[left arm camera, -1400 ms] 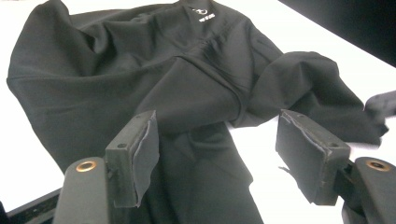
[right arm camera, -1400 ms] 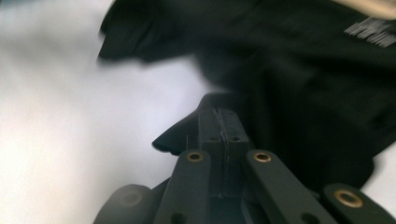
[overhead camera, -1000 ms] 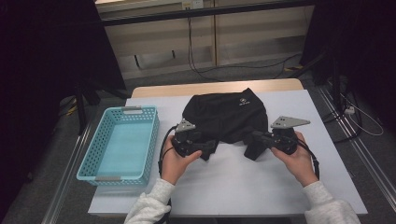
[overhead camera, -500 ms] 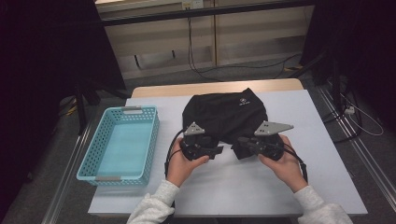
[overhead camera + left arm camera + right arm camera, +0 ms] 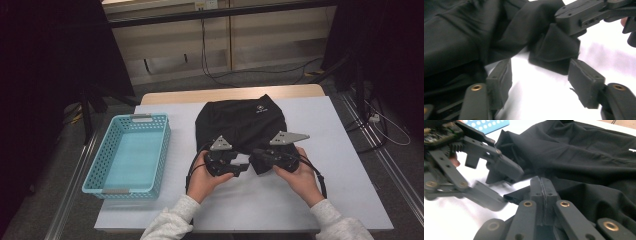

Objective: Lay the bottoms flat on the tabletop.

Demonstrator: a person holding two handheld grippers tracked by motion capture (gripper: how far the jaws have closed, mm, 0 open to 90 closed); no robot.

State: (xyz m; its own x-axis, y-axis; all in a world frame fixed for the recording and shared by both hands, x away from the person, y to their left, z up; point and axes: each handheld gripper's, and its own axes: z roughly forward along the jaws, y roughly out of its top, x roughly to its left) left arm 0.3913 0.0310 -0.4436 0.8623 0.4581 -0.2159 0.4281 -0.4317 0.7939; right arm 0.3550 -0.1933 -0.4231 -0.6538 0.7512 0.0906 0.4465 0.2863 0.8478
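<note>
We work on a table (image 5: 350, 200) covered by a white sheet, its wooden edge showing at the far side. Beyond it stand pale cabinet panels with a black cable hanging down onto grey floor; dark curtains close in on both sides. A turquoise basket (image 5: 131, 150) sits well to the left of both grippers.

The black garment (image 5: 240, 122) lies bunched just ahead of our jaws. It bears a small white logo (image 5: 260, 107) near its far edge, too small for us to read.

Our right gripper (image 5: 541, 195) has its jaws pressed together, clamped on a thin fold of the black garment's near edge. Our left gripper (image 5: 541, 77) has jaws apart, having just been closing, with a corner of fabric just ahead of them and bare white sheet between them.
</note>
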